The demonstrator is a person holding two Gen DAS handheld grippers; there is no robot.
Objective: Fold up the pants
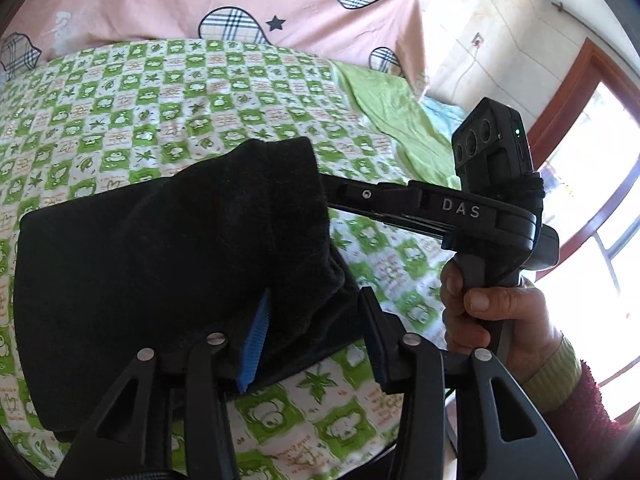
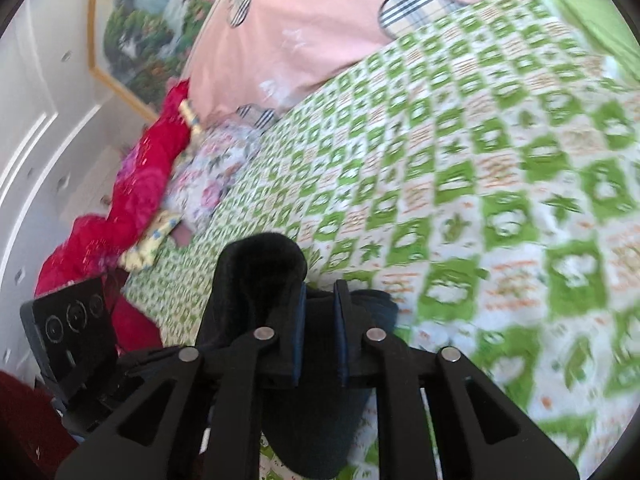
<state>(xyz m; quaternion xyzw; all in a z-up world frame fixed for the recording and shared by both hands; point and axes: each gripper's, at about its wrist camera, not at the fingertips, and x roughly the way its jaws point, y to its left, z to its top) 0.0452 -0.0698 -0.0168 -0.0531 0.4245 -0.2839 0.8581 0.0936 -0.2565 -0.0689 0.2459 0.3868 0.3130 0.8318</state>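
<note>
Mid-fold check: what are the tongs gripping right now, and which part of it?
Both tongs, left and right, have the black pants between their fingers, at a bunched edge lifted over the checked bedspread. Which part of the pants cannot be told.

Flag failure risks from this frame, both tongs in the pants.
1. Left tongs look open; the black pants only drape over one blue pad, so the fabric may slide off.
2. Right tongs hold a thin bunch of fabric, and the right view is motion-blurred; a fast swing could pull it free or crease the fold.
</note>
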